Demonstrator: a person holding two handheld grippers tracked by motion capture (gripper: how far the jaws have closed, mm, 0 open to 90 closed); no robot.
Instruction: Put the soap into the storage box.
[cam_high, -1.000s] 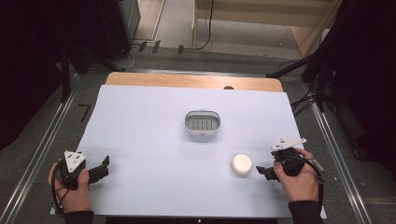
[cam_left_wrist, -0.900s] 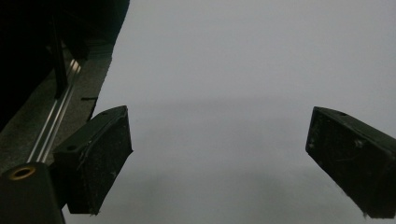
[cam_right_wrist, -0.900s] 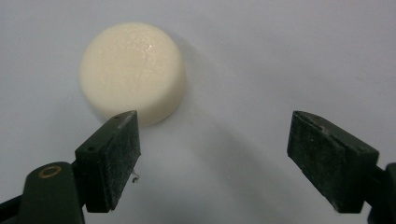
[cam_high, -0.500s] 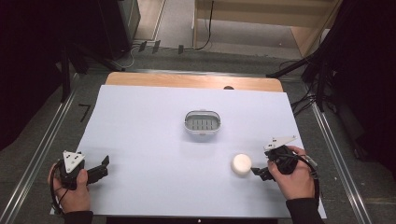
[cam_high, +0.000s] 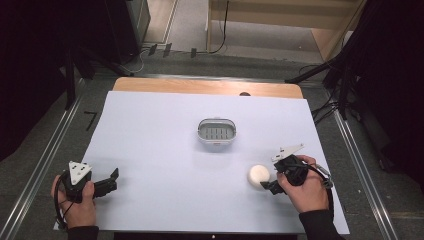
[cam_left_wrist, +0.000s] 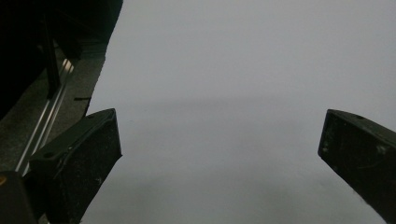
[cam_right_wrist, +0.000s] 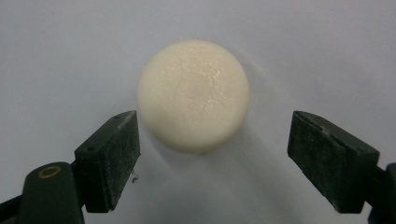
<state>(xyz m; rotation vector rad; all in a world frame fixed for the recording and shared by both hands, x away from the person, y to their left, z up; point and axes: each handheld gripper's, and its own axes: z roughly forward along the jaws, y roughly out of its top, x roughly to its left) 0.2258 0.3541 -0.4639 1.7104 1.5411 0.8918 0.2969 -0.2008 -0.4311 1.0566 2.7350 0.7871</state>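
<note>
A round, cream-white soap bar (cam_high: 259, 175) lies flat on the white sheet (cam_high: 165, 140) that covers the bench (cam_high: 205, 86). It sits to the right of and nearer the person than the small grey slotted dish (cam_high: 216, 131), well apart from it.

The right gripper (cam_high: 267, 186) is low on the sheet just beside the soap bar, on the side facing away from the dish, with the right hand (cam_high: 305, 187) wrapped around its body. In the right gripper view the soap bar (cam_right_wrist: 194, 95) sits just ahead of the right gripper (cam_right_wrist: 212, 140), its near edge level with the tips. The jaws are spread wider than the bar; one tip is very close to its edge, the other well clear, and neither presses on it.

The left gripper (cam_high: 111, 179) rests far to the left of the dish, near the sheet's corner, held in the left hand (cam_high: 75, 197). In the left gripper view the left gripper (cam_left_wrist: 219, 140) has its jaws spread wide over bare sheet (cam_left_wrist: 224, 93), holding nothing.
</note>
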